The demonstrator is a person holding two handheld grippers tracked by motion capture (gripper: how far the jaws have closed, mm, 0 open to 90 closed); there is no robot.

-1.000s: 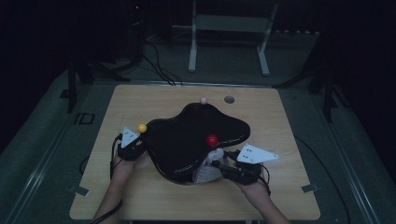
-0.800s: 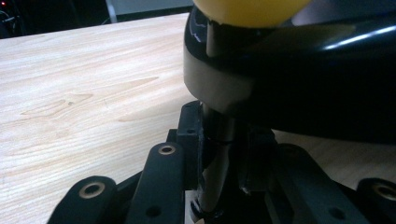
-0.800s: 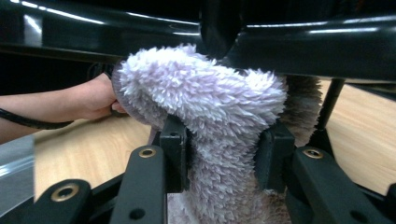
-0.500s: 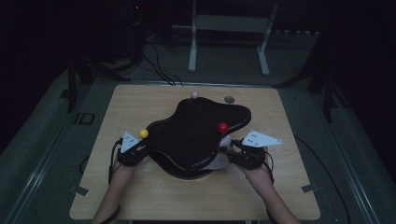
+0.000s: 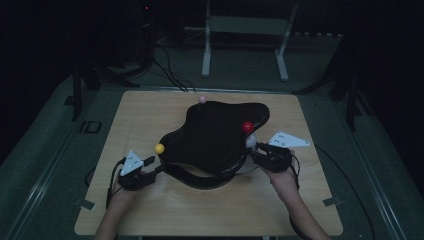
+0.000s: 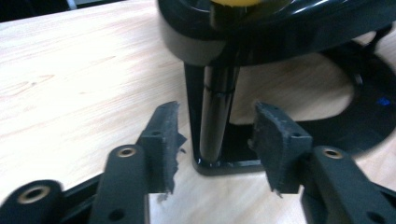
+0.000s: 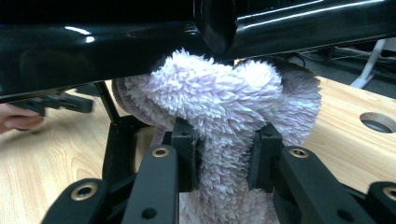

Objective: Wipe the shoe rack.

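Dim room, wooden table [image 5: 150, 210] carrying a black curvy stand [image 5: 215, 137] with yellow [image 5: 159, 148], red [image 5: 247, 126] and pink [image 5: 202, 99] balls | high view: left claw [image 5: 150, 167] at stand's left near edge, right claw [image 5: 252, 152] at its right | left gripper view: left claw [image 6: 217, 135] wide around black post [image 6: 215, 112] | right gripper view: right claw [image 7: 224, 158] clamped on fluffy lilac cloth [image 7: 224, 102] under stand.

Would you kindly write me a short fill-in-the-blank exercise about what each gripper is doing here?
1. The right gripper is shut on a fluffy ____ cloth.
2. The left gripper is ____, its jaws either side of the black post.
3. Above that post sits a ____ ball.

Missing words: lilac; open; yellow
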